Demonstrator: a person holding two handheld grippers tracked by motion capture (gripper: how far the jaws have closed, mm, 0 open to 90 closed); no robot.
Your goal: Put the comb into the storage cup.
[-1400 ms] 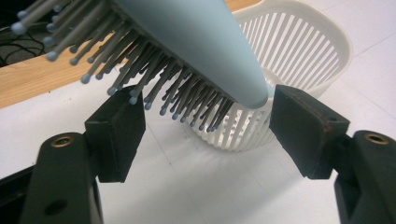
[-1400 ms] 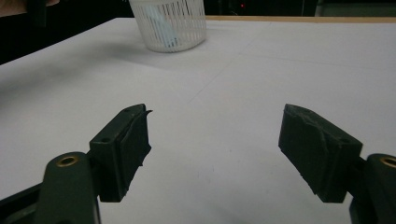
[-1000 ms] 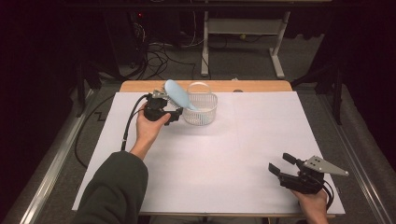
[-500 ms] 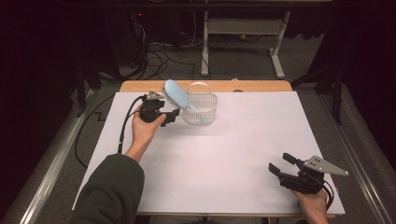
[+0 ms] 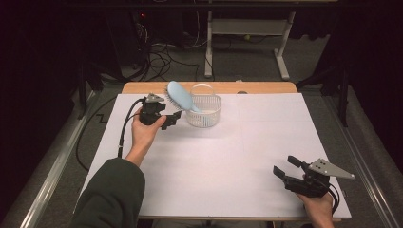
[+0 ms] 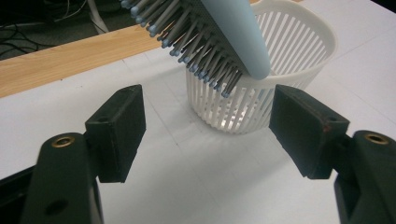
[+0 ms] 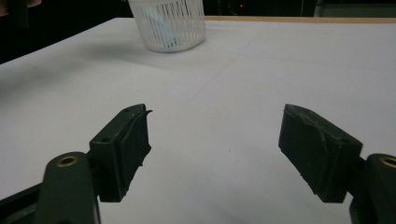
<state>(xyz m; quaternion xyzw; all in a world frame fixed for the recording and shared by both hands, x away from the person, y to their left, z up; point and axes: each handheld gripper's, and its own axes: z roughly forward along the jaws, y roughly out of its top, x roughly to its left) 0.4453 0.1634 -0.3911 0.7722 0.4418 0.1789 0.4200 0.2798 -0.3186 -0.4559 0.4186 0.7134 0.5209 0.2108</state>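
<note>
We see a pale blue hairbrush (image 5: 181, 96) standing slantwise in a small white basket (image 5: 204, 112) near the far edge of the desk (image 5: 237, 156), its handle end down inside the basket and its oval head leaning up and out over the rim toward the left of the high view, so that its long axis runs diagonally. The brush back is smooth, rounded plastic; in the left gripper view its underside carries dense rows of grey bristles tipped with small blue balls. The basket is round, of white plastic, with thin vertical slats and a solid rim, and it sits on the matt white sheet that covers the desk, with a strip of bare wood behind it. Our left hand-held gripper (image 5: 170, 120) sits just beside the basket, its black, blocky jaws held wide apart and empty, the brush head above and beyond them. Our right hand-held gripper (image 5: 286, 168) is well apart at the near right corner, jaws likewise spread wide with nothing between them.
</note>
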